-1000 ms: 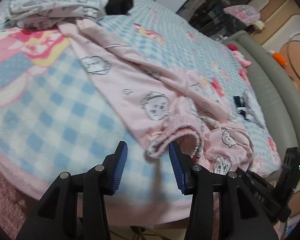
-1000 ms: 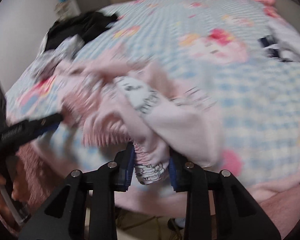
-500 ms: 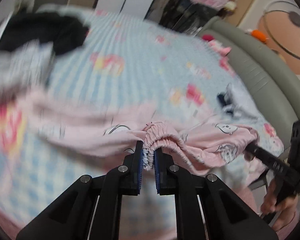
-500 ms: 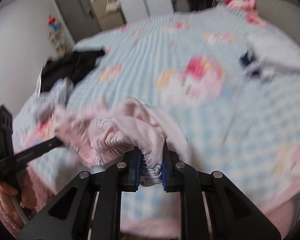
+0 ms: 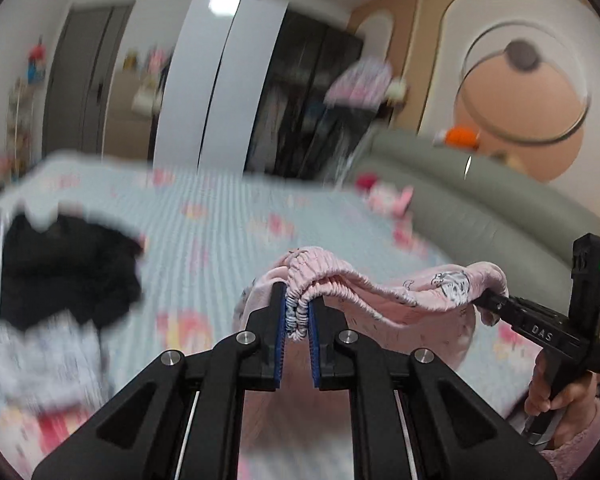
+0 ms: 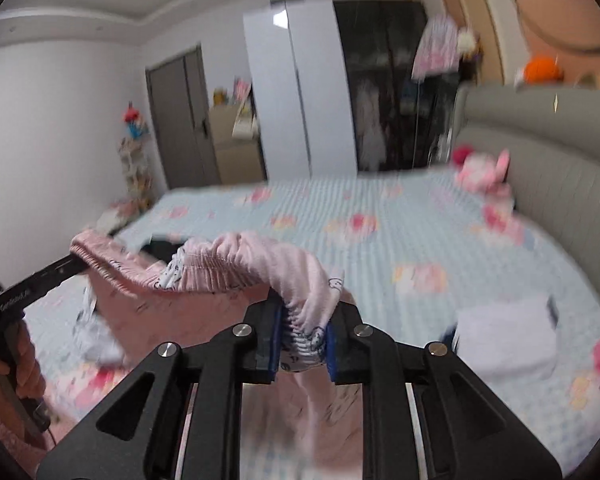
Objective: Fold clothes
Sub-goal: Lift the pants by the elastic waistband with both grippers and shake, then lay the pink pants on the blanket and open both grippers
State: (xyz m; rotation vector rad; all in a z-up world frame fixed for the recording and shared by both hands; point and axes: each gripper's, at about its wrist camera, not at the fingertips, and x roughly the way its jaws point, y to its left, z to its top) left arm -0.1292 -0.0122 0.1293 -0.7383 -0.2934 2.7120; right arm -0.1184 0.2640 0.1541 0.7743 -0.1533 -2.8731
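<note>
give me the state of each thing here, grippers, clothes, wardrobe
left gripper: shut on the waistband
right gripper: shut on the waistband
pink pants: lifted, waistband stretched between the grippers
black garment: crumpled on the bed
white garment: folded on the bed
wardrobe: white doors shut

The pink trousers (image 6: 228, 268) hang stretched between both grippers above the bed (image 6: 380, 200), screening the near edge below. Beyond them the checked bedspread lies open through the middle, while a black garment (image 5: 64, 272) crowds the left side and a folded white pile (image 6: 504, 336) sits to the right, before the grey headboard (image 6: 540, 152).
</note>
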